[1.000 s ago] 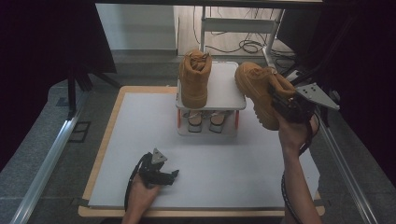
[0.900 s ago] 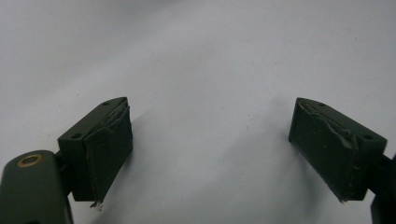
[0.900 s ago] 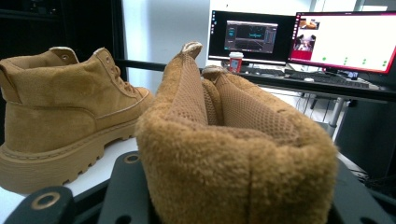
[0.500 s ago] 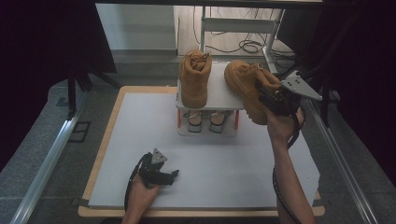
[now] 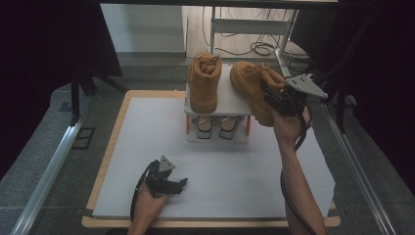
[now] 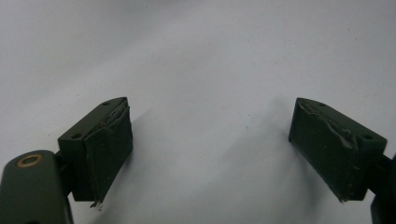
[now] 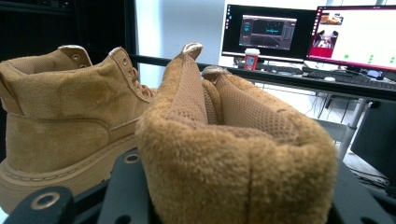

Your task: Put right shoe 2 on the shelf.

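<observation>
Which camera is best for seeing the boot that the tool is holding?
The high view: the held boot shows whole, clamped in the right tool. The right gripper view shows just its fuzzy collar close up; the left gripper view faces the tabletop.

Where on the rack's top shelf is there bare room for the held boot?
Free: the shelf top right of the standing boot, where the right gripper brings the held boot. Crowded: the lower tier with sandals.

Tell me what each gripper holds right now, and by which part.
The right gripper grips a tan boot by its padded collar at the heel. The left gripper holds nothing; its jaws stand open over the white table top.
</observation>
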`<state>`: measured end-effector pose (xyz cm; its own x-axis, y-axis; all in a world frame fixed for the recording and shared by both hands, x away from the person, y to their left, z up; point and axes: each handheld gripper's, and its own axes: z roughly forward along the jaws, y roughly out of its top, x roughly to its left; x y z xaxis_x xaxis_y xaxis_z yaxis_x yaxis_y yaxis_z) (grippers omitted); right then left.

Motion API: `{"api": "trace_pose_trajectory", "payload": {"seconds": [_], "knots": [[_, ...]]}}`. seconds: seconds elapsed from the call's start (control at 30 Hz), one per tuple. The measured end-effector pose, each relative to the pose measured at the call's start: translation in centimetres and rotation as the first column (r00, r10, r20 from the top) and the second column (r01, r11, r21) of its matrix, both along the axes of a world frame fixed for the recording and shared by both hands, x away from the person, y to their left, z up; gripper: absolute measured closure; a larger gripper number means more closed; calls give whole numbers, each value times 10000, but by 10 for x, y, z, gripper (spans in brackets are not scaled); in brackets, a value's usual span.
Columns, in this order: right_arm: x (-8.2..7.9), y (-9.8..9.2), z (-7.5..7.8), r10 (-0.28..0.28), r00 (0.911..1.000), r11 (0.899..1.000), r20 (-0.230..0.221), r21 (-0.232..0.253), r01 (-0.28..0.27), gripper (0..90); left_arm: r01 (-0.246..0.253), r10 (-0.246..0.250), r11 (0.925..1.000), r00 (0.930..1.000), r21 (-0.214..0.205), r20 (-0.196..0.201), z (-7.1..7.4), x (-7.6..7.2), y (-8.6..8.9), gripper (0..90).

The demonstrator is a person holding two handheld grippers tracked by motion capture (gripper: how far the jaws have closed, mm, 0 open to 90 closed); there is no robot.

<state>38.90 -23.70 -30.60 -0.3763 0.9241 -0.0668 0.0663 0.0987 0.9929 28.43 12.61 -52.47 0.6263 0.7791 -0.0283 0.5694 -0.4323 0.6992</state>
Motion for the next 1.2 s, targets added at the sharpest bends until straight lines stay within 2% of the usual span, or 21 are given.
{"api": "trace_pose_trajectory", "payload": {"seconds": [0.5,1.2], "knots": [[18,17,0,129,9999,9999,-31,-69,-129,538,3,-3,10000,10000,0,-2,0,0,0,133],[53,39,-4,43,9996,10000,-285,-60,-45,534,18,-17,10000,10000,17,-21,0,0,0,133]]}}
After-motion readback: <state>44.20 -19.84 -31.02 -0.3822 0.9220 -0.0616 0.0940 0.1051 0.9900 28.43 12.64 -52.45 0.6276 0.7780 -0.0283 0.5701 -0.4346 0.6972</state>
